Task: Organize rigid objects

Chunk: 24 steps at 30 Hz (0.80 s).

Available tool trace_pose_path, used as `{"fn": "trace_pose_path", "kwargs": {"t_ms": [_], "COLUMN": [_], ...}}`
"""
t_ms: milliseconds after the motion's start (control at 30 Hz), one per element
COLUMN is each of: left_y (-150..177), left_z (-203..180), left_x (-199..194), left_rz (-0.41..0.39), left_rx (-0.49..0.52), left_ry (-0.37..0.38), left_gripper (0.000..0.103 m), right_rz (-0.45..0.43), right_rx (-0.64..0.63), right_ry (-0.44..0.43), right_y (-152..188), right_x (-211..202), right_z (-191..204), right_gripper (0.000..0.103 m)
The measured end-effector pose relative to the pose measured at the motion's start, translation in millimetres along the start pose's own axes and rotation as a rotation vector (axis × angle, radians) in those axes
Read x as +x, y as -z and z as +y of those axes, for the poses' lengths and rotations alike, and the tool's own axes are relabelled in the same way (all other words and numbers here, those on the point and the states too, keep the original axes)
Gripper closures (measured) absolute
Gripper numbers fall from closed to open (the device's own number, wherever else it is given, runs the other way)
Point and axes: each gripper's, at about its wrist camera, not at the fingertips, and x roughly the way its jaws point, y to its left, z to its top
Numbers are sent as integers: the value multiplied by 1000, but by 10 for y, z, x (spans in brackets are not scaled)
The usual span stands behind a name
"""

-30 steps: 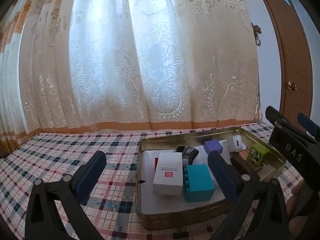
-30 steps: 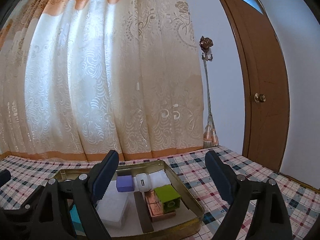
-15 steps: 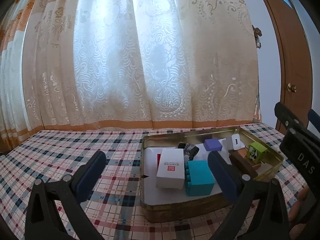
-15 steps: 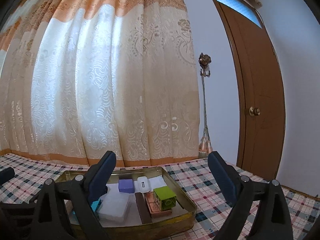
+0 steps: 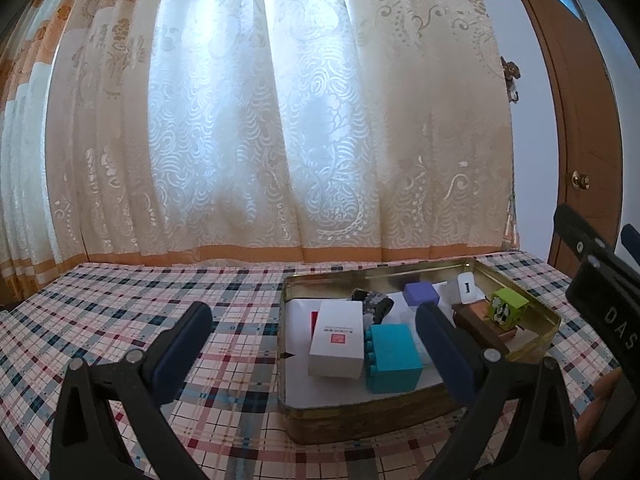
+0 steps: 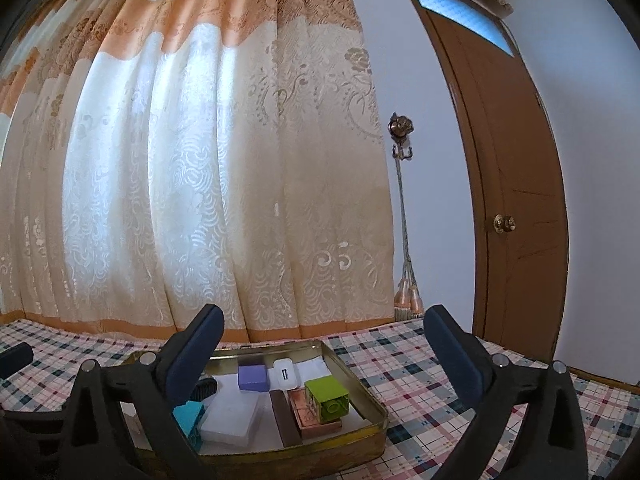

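Plaid cloth [image 5: 120,320] covers the surface below a pale curtain [image 5: 280,120]. One gold tin [image 5: 360,420] lies ahead of and below both grippers, nearer the left gripper [image 5: 312,344], whose jaws gape empty. The right gripper [image 6: 324,344] is opening, holding nothing. Inside the tin: one white box [image 5: 338,340], one teal block [image 5: 394,354], one green block [image 6: 326,398], one purple cube [image 6: 252,377].

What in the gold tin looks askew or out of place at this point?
Little stands out. The white box lies tilted, leaning up beside the teal block, not flat on the floor of the tin. The green block sits on top of a copper-coloured piece. Nothing looks spilled or damaged.
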Motion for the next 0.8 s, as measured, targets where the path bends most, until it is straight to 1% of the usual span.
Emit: {"fn": "trace_pose_path", "kwargs": {"t_ms": [400,800], "left_y": [-9,-1], "left_z": [-8,-5], "left_x": [11,18], "left_rz": [5,9], "left_rx": [-4,-8], "left_ry": [-25,-25], "left_gripper": [0,0], "right_rz": [2,2], "right_rx": [-2,-2], "right_ry": [-3,-3], "right_y": [-7,-7], "right_x": [9,8], "right_z": [0,1], "right_gripper": [1,1]}}
